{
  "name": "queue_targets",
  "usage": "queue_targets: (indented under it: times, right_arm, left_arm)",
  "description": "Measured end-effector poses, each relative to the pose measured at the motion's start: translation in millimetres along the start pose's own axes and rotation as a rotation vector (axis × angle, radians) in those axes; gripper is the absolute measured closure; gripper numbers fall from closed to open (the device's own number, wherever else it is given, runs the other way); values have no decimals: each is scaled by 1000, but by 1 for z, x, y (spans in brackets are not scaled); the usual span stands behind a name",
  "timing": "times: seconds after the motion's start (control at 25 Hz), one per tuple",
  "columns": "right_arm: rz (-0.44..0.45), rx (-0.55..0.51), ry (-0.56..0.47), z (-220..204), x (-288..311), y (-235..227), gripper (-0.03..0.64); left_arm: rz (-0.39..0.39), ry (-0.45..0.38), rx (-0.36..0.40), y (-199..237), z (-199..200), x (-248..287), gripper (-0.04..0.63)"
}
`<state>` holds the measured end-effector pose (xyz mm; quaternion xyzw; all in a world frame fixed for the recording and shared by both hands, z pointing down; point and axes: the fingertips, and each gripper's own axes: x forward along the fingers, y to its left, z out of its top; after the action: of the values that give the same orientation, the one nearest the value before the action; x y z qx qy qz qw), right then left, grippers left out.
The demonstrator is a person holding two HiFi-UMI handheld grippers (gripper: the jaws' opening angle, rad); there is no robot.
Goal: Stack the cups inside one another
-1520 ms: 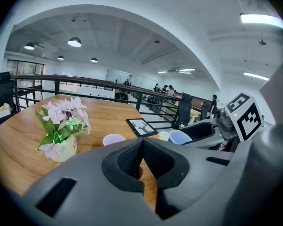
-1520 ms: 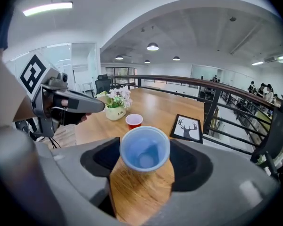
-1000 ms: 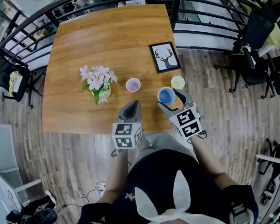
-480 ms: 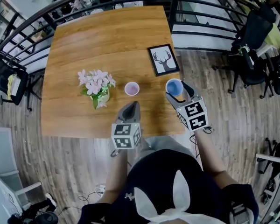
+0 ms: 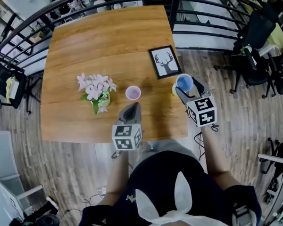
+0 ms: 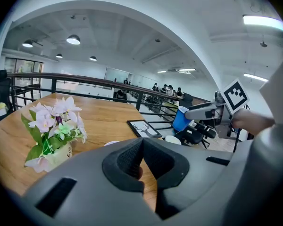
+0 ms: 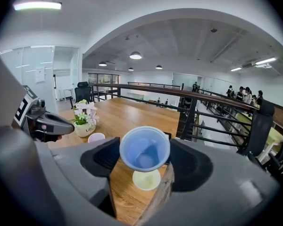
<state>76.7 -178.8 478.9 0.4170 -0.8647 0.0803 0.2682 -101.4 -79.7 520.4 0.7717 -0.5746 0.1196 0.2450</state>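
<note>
My right gripper [image 5: 186, 89] clamps the blue cup [image 7: 145, 147] over the yellow cup [image 7: 146, 179] for nesting; left gripper [image 5: 133, 108] closed, empty.

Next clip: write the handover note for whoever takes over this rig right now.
Left gripper: shut, empty, just short of the pink cup.
Right gripper: shut on the blue cup, held over the yellow cup near the table edge.
Done: nothing nested yet.
Left: probably lower blue into yellow, then add pink.
</note>
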Motion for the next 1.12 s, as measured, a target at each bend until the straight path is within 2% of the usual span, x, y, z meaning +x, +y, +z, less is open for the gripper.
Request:
queue_targets:
  times: [0.68,1.12]
  right_arm:
    - [26,102,128,-57,48,-9,290]
    - [32,130,181,-86,67,-9,285]
  left_arm:
    - [12,44,-4,27,-1,22,580]
    - [4,83,7,35,-7,32,580]
